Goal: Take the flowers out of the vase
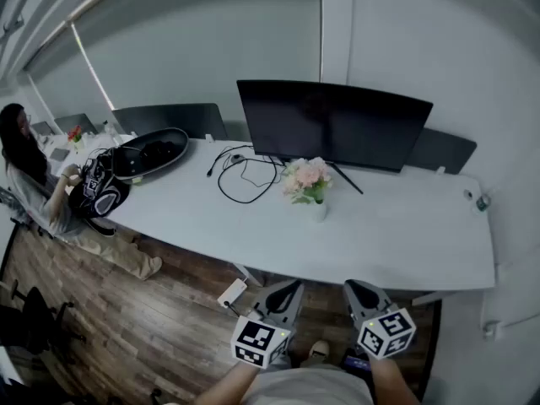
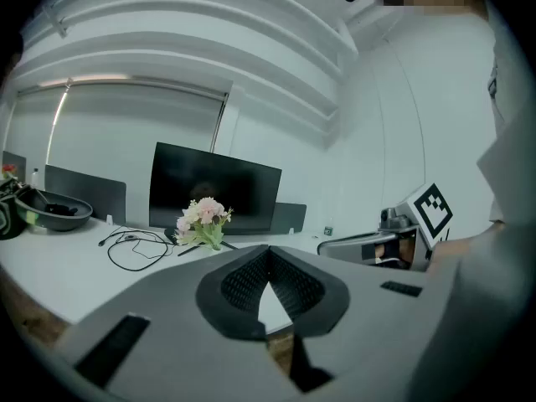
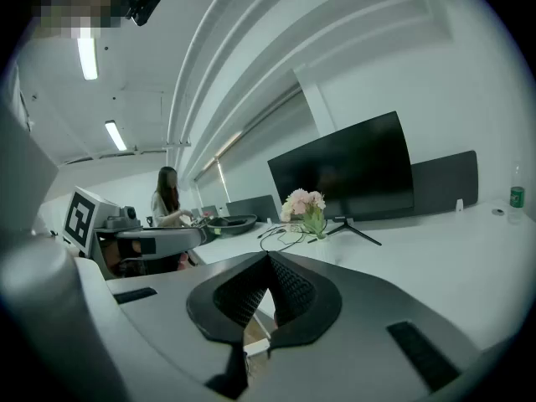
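White, smooth bench (image 1: 396, 234) fills the middle of the head view, with wood-plank floor (image 1: 126, 310) below it. Pink and cream flowers (image 1: 306, 178) with green leaves stand upright in a small pale vase (image 1: 318, 211) near the centre of the bench. Directly behind them, at twelve o'clock, is a wide black monitor (image 1: 333, 123) on a thin-legged stand. A loose black cable (image 1: 240, 180) loops at nine o'clock from the vase. At six o'clock, off the bench and well apart from the vase, are the left hand-held gripper (image 1: 291, 288) and right hand-held gripper (image 1: 354, 288). Each carries a cube with black-and-white square markers. Both point toward the flowers, which suggests a reach has not yet begun. A seated person (image 1: 34, 175) works at the far nine o'clock end.

Left gripper view: the dark, ribbed pads meet in a point at the picture's centre, so the jaws are closed with nothing between them. The flowers sit at eleven o'clock, small and distant, in front of the monitor.

Right gripper view: the textured black pads again touch tip to tip, closed and empty. The flowers stand at one o'clock beyond the tips, all apparently in the vase, though the vase itself is hard to make out.
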`<state>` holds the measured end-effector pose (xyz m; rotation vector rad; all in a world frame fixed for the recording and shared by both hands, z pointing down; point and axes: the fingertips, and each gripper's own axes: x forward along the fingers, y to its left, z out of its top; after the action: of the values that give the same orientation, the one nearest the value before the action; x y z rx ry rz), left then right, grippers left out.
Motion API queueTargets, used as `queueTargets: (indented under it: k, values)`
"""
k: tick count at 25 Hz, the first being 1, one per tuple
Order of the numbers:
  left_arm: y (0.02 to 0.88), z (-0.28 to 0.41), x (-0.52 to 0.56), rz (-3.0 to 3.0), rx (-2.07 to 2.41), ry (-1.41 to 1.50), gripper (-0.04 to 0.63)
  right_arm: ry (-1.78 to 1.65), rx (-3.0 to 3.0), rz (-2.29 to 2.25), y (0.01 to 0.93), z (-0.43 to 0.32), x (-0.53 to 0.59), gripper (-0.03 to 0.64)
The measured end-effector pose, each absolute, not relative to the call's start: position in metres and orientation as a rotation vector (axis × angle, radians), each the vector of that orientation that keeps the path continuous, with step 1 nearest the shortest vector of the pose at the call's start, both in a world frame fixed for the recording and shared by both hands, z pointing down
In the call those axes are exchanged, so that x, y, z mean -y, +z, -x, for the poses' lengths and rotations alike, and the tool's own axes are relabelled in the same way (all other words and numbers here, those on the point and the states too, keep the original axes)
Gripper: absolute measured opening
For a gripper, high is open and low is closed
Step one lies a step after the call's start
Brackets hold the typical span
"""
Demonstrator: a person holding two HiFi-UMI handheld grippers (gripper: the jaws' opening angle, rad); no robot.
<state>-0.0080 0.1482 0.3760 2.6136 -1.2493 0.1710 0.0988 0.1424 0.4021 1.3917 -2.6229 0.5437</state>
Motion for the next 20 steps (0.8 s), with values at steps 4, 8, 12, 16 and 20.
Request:
queueTargets:
  k: [4,8,12,16,20]
  values:
    - [0.379,0.009,-0.145,-2.616,1.255,0.182,0.003,0.542,2.626,-1.396,0.402,-0.099,-0.139,0.029]
    - [0.377,0.01,-0.144,-2.621,1.249,0.187,0.003,0.541,2.625,-1.388,0.403,-0.096,-0.137,0.029]
    - [0.38,0.012,-0.147,-2.62,1.229,0.188,0.003,0.541,2.613,-1.391,0.404,-0.093,-0.139,0.029]
    - [0.38,0.017,-0.147,-2.625,1.225,0.186,0.003,0.553,2.617,-1.415,0.403,-0.09,-0.14,0.031]
    - [0.379,0.02,-0.148,-2.636,1.197,0.185,0.003,0.567,2.667,-1.426,0.396,-0.084,-0.141,0.031]
